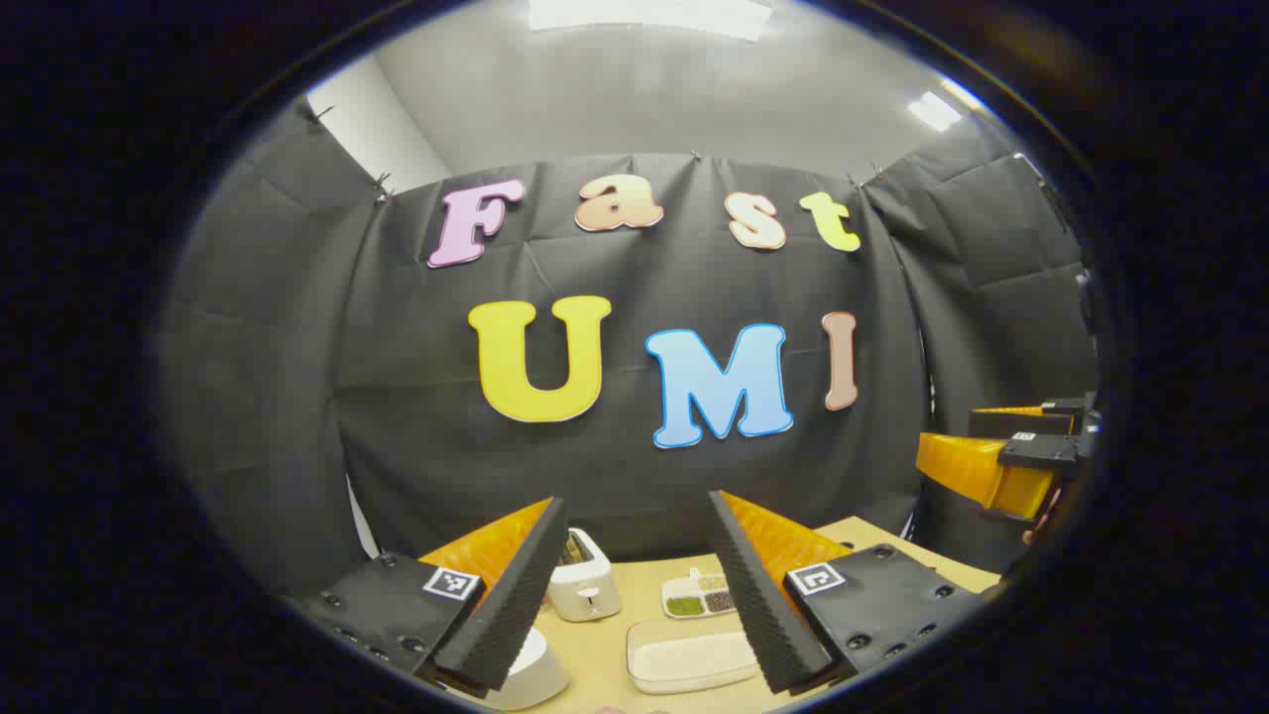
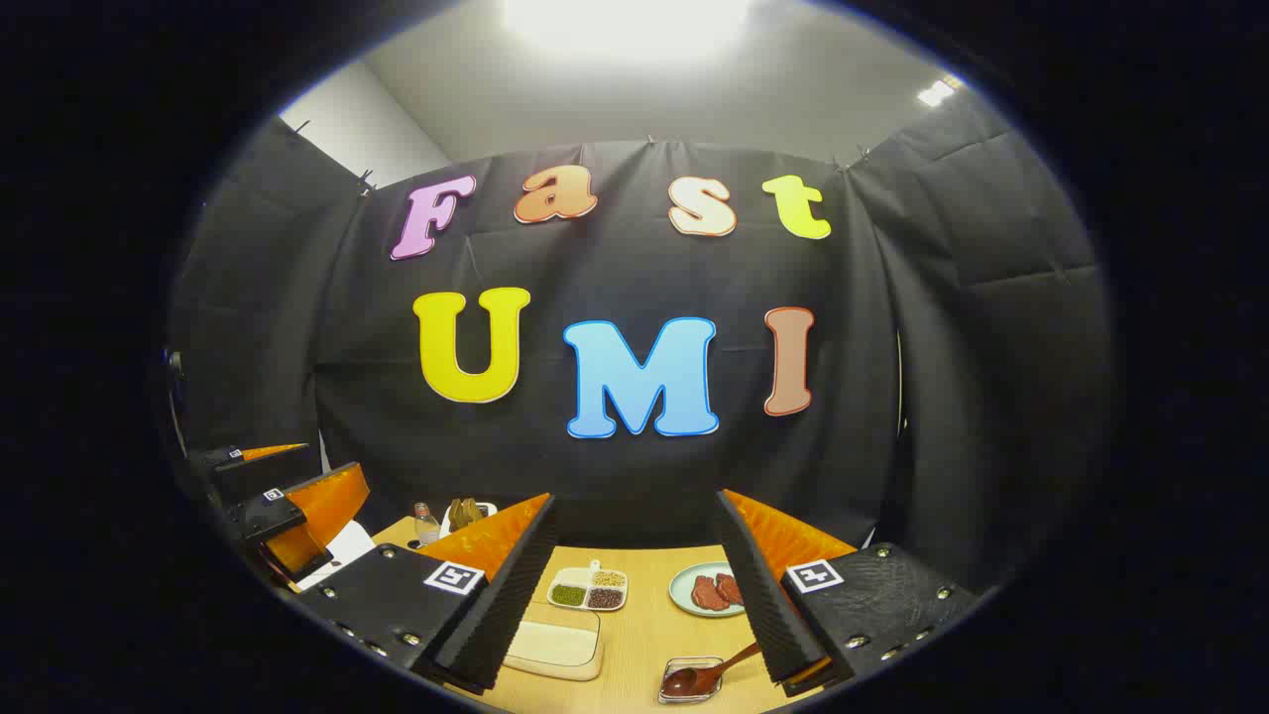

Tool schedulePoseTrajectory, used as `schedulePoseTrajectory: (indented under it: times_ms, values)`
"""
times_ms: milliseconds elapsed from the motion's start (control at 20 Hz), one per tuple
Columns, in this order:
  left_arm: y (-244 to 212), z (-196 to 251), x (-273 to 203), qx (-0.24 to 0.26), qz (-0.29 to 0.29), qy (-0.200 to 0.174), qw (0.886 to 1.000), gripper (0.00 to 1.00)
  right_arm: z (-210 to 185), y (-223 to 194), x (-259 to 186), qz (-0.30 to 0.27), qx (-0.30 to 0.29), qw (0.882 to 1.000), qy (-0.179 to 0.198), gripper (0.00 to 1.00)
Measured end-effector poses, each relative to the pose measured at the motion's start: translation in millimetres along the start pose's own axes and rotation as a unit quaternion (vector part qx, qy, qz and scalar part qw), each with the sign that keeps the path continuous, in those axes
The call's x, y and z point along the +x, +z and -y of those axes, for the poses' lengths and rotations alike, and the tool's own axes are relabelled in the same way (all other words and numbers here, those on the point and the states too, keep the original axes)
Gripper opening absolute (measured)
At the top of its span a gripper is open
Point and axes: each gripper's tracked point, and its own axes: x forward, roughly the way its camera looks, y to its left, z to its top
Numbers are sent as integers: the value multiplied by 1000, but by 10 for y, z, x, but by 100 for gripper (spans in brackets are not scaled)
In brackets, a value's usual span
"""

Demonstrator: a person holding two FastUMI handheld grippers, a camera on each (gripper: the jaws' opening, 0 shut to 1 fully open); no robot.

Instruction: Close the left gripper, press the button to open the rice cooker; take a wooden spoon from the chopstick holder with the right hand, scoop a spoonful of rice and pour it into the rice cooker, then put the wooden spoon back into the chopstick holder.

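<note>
Currently, left tool: fingers spread apart, holding nothing, raised above the bench. Between its fingers lie a white toaster, a divided dish of grains and, nearer, a white tray of rice; a white rounded appliance, possibly the rice cooker, sits under its left finger. Right tool: fingers likewise apart, empty. Ahead of it: the rice tray, grain dish, a plate of meat, and a wooden spoon resting in a small clear dish beside its right finger.
</note>
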Motion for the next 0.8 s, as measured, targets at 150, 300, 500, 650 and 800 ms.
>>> schedulePoseTrajectory:
  times_ms: [150,300,500,650,800]
  values:
    - [42,2,7,-10,2,-3,1000,97,3,4,18,2,6,1000,-1,95]
    - [69,-65,-16,-16,7,3,1000,97,-29,-35,61,-4,17,1000,4,95]
    - [-4,-64,-23,-21,2,-6,1000,97,-50,-64,108,-7,19,1000,5,95]
    - [6,-120,-13,-27,4,-3,1000,98,-62,-73,114,-7,16,1000,5,95]
    - [-50,-157,-2,-30,1,6,1000,97,-71,-108,109,-12,14,1000,8,95]
